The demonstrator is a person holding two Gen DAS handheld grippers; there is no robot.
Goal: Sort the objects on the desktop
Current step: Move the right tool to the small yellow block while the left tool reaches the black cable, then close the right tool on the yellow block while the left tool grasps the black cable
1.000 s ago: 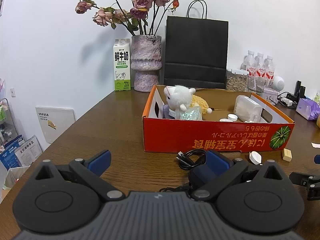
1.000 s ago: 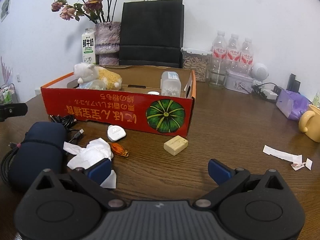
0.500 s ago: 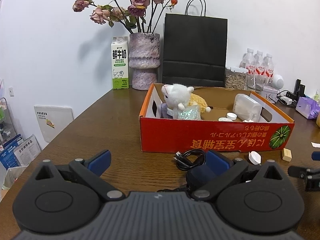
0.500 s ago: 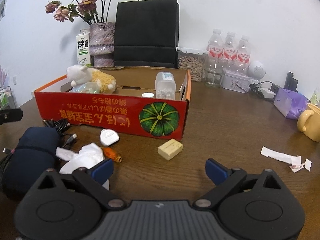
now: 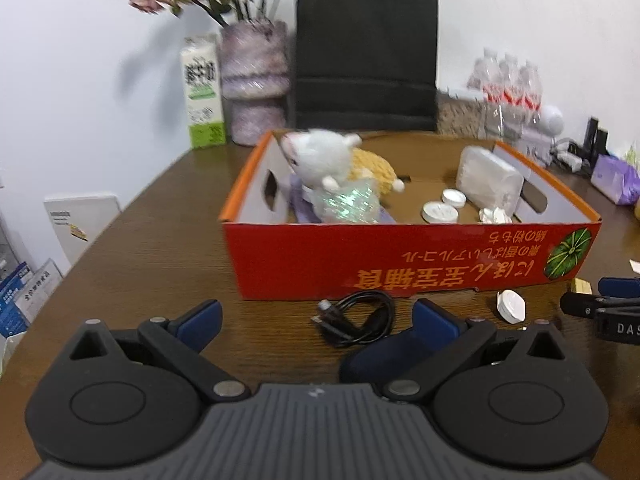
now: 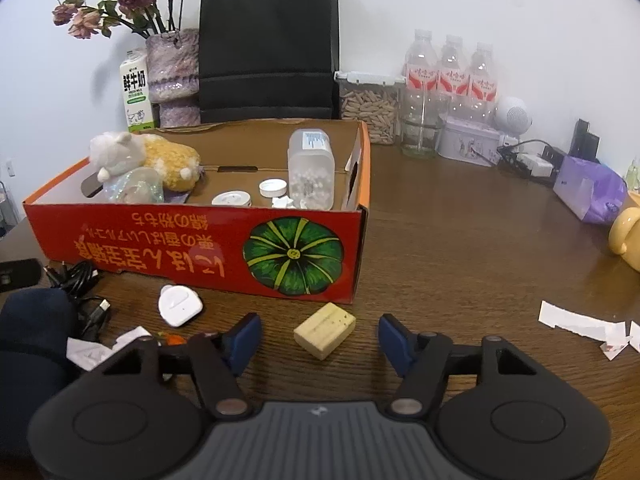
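My right gripper (image 6: 320,338) is low over the wooden table and its jaws are closing. A beige block (image 6: 325,330) lies between the blue pads with a gap on each side. Just behind it stands the red cardboard box (image 6: 160,236), which holds a plush toy (image 6: 120,154), a clear jar (image 6: 311,168) and white lids. A white plug-like piece (image 6: 180,305), crumpled tissue (image 6: 92,350) and a dark blue pouch (image 6: 32,340) lie to the left. My left gripper (image 5: 316,320) is open and empty, in front of a coiled black cable (image 5: 356,318).
Along the back wall stand a black paper bag (image 6: 266,40), a vase of dried roses (image 6: 172,80), a milk carton (image 6: 136,88) and water bottles (image 6: 452,68). At the right are a purple pack (image 6: 590,188), a yellow mug (image 6: 626,236) and paper scraps (image 6: 576,320).
Both grippers moved closer to the red box. The right jaws narrowed from wide open, and the beige block now lies between them. The left jaws stayed wide.
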